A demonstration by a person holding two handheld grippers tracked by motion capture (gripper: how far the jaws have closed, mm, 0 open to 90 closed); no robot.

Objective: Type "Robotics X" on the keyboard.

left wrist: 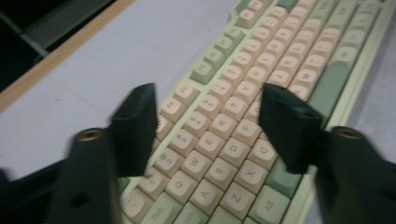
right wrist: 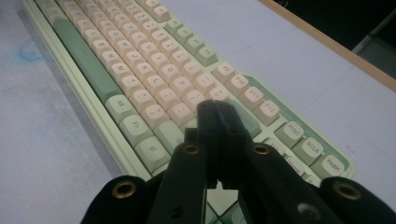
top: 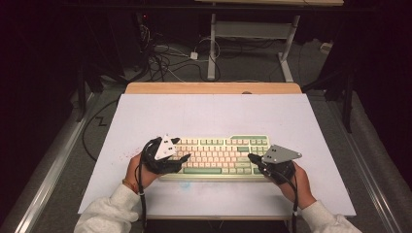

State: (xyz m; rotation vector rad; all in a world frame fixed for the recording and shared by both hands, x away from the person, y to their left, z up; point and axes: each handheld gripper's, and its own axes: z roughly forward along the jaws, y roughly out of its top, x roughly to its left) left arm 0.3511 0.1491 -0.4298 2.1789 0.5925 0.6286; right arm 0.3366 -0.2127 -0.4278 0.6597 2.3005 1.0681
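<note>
Keyboard point(top: 221, 156) lying flat on the white surface point(top: 214, 114), a little toward six o'clock from the middle, long side running from nine to three o'clock. Left tongs point(top: 183, 148) hovering over the nine o'clock end, jaws standing wide with nothing between them, above the letter keys point(left wrist: 219, 140) as seen in the left gripper view. Right tongs point(top: 251, 158) at the three o'clock end, jaws pressed together and holding nothing, tip low over the keys near the green block point(right wrist: 243, 122) in the right gripper view; touching or just above, cannot tell.

Seems to be a step of pressing keys or of taking the keyboard by both ends; cannot say which for sure. Probably the closed right tongs serving as a pointing finger, and the open left tongs preparing for something.

To do it well:
- Keep the closed right tip upright over one single key, not between two, because the keys stand tight together.
- Press straight down and gently, so as not to push the keyboard toward nine o'clock.
- Bring the wide left tongs down only after choosing the place; one open jaw could press a neighbouring key by mistake.
- If steadying is wanted, rest the left tongs on the pale green frame point(left wrist: 369, 42), not on the keys.
- Keep the trailing cable point(top: 141, 194) away from the six o'clock edge.
</note>
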